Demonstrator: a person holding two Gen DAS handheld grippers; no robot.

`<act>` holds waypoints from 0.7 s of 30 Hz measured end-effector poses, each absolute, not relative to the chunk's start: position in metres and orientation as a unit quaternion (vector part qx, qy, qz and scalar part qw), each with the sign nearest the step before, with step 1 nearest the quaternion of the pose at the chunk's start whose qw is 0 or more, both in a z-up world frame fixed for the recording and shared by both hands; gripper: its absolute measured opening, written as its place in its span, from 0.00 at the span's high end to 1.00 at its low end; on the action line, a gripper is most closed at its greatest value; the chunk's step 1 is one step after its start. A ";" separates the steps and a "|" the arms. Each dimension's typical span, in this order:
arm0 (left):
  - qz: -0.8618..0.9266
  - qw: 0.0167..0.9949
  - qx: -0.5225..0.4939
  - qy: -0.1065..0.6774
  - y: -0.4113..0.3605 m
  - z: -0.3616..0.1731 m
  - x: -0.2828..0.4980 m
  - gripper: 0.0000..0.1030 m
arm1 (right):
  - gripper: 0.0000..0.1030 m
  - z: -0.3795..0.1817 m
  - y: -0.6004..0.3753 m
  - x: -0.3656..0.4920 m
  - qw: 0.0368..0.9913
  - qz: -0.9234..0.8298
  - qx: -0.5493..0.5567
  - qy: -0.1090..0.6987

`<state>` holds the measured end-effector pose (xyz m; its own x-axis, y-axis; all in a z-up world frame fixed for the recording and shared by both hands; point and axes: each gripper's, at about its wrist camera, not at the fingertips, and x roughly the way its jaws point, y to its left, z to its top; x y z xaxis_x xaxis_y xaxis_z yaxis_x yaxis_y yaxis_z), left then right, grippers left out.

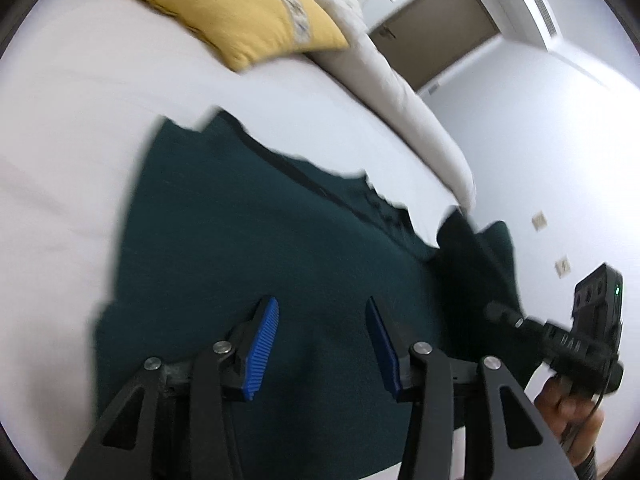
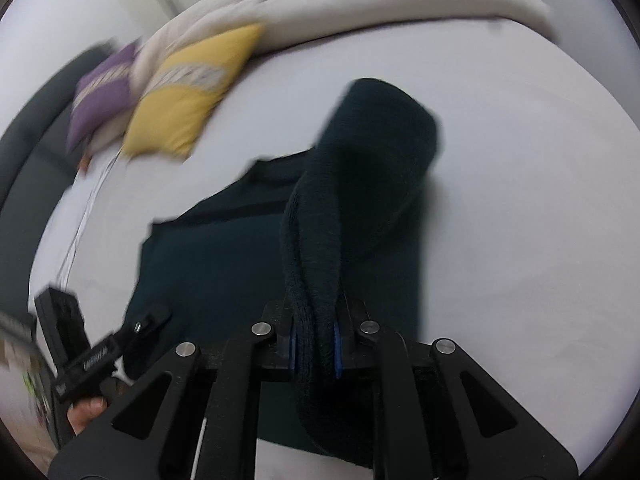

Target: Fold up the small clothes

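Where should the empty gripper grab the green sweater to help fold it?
Grab the sweater by its flat side edge near the left gripper, sliding in from the bare sheet. That edge lies free, while the right gripper already pinches the lifted part.

One dark green garment (image 2: 224, 248) lies on one bed (image 2: 500, 152). Two cushions: one yellow (image 2: 188, 96), one purple (image 2: 104, 92). One pale blanket (image 2: 360, 12), two grippers (image 1: 322, 344) (image 2: 316, 344).

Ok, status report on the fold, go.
Right tool clamped on dark green garment, fold lifted. Left tool open over it, empty. Nothing in the way.
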<state>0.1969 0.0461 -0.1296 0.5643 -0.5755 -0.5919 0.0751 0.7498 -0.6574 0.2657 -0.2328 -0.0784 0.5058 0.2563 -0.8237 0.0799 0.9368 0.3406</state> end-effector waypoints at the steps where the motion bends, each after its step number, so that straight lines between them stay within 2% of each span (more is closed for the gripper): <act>1: -0.191 0.834 -0.302 0.420 0.054 -0.129 0.197 0.50 | 0.89 -0.080 -0.216 0.270 0.849 0.063 0.166 0.498; 6: -0.179 0.836 -0.310 0.415 0.080 -0.130 0.196 0.50 | 0.89 -0.120 -0.146 0.303 0.827 0.085 0.137 0.539; 9: -0.180 0.839 -0.303 0.415 0.078 -0.129 0.194 0.48 | 0.88 -0.133 -0.142 0.304 0.828 0.080 0.159 0.532; 12: -0.181 0.837 -0.305 0.416 0.073 -0.128 0.195 0.45 | 0.72 -0.130 -0.154 0.294 0.825 0.099 0.196 0.520; 13: -0.183 0.836 -0.307 0.417 0.071 -0.128 0.195 0.44 | 0.58 -0.128 -0.156 0.288 0.825 0.111 0.195 0.519; 14: -0.185 0.835 -0.307 0.418 0.068 -0.127 0.195 0.43 | 0.47 -0.121 -0.155 0.281 0.827 0.121 0.190 0.515; 16: -0.188 0.836 -0.299 0.419 0.063 -0.123 0.197 0.41 | 0.38 -0.108 -0.154 0.264 0.839 0.131 0.173 0.500; 21: -0.200 0.833 -0.276 0.436 0.039 -0.118 0.204 0.41 | 0.38 -0.086 -0.172 0.210 0.841 0.166 0.165 0.487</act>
